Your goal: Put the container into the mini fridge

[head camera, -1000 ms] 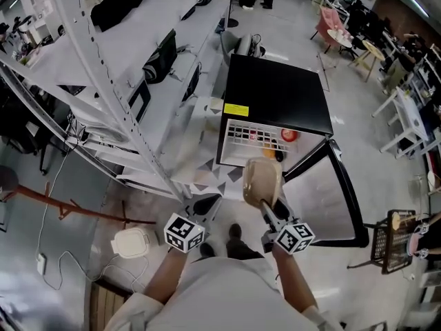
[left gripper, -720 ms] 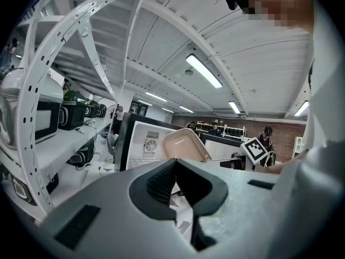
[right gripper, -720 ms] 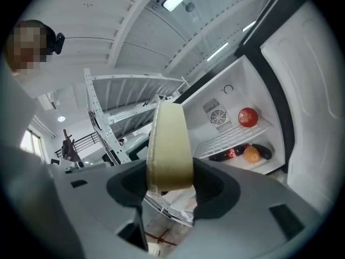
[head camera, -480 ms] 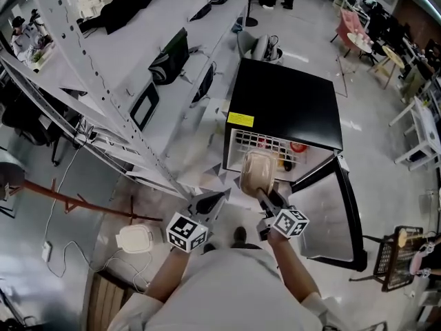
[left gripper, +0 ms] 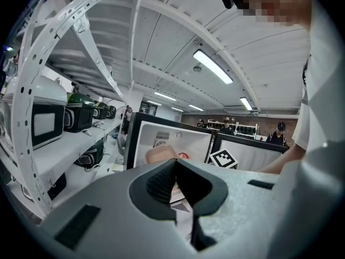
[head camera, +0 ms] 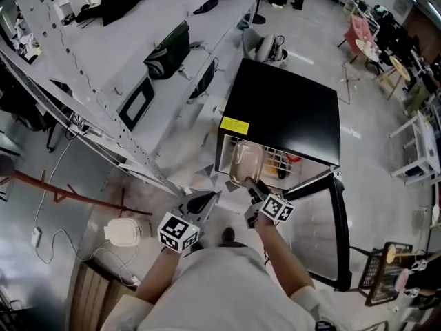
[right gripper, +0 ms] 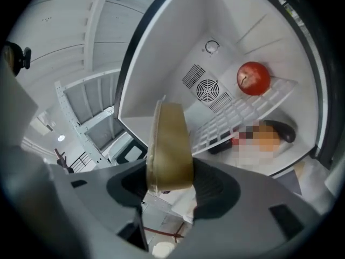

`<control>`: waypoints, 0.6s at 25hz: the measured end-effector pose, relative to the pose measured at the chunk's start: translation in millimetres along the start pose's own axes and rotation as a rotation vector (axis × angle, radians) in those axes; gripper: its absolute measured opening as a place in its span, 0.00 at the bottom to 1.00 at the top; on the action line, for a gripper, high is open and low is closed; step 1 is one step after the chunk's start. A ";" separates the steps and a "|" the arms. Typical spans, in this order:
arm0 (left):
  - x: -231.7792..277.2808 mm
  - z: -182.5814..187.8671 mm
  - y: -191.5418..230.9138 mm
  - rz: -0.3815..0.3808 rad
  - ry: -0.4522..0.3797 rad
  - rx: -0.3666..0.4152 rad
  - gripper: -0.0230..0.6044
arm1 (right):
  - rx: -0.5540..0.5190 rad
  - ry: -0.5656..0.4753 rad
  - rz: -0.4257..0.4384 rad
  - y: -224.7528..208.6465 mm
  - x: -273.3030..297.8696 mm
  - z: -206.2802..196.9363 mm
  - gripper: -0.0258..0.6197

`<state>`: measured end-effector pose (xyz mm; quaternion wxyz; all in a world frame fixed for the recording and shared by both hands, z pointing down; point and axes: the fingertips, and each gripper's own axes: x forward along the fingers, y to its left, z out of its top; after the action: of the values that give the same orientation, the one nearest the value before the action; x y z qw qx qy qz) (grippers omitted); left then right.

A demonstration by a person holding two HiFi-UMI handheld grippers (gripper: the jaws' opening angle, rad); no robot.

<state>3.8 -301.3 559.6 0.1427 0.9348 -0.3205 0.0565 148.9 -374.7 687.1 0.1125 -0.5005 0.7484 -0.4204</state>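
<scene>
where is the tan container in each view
Head view: the container is at centre, at the mouth of the open mini fridge.
Left gripper view: a tan sliver shows just above the jaws, at centre.
Right gripper view: at centre, edge-on, clamped between the jaws.
Shared landmark: the mini fridge's white interior.

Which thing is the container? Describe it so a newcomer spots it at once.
Find the open black mini fridge mid-floor, beside the white shelving. Right at its white interior, the right claw grips the container. It is tan, flat and rounded, unlike the red round fruit on the wire shelf inside.
</scene>
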 end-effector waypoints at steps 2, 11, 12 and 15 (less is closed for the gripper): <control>6.6 1.4 0.0 0.001 0.004 0.003 0.04 | 0.028 0.014 0.013 -6.1 10.7 2.6 0.40; 11.9 1.9 8.0 0.054 0.005 0.000 0.04 | 0.202 0.041 0.005 -40.5 50.6 6.9 0.40; 11.0 1.2 10.6 0.062 0.008 0.000 0.04 | 0.221 0.044 0.010 -42.2 54.1 5.8 0.40; 9.2 0.0 15.5 0.079 0.005 -0.008 0.04 | 0.284 0.033 0.035 -46.3 59.9 6.1 0.41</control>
<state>1.6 -318.4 565.0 0.1450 0.9206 -0.3571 0.0633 154.4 -435.1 732.8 0.1769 -0.4594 0.6918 -0.5283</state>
